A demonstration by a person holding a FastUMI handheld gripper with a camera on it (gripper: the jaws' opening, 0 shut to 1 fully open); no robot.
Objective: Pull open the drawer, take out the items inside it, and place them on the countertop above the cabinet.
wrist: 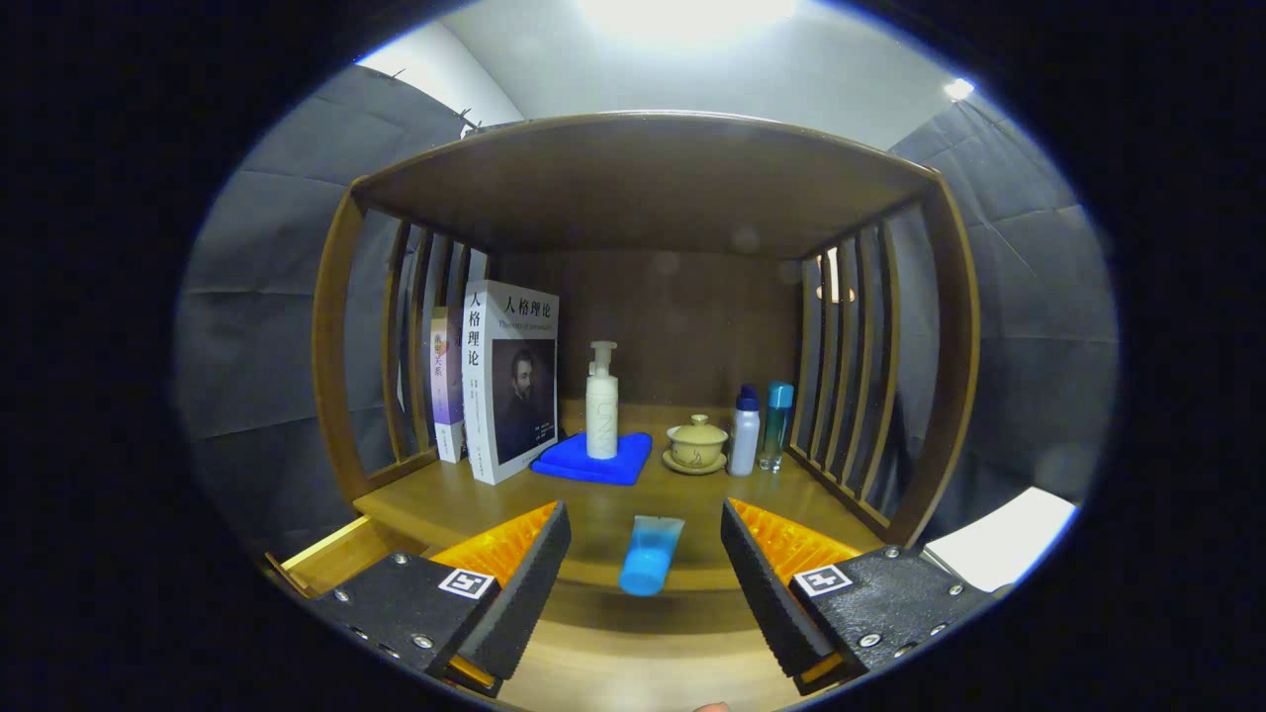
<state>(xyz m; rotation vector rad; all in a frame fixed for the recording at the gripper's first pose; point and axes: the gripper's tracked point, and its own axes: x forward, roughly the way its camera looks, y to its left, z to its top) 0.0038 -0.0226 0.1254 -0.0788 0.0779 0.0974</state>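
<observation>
One blue tube lies on the countertop between the tongs (spread wide, empty).

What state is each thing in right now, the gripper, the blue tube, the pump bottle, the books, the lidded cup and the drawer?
gripper: open, holding nothing
blue tube: lying on the countertop, between the fingers
pump bottle: upright on a folded blue cloth
books: standing upright
lidded cup: lid on, on its saucer
drawer: pulled open
</observation>
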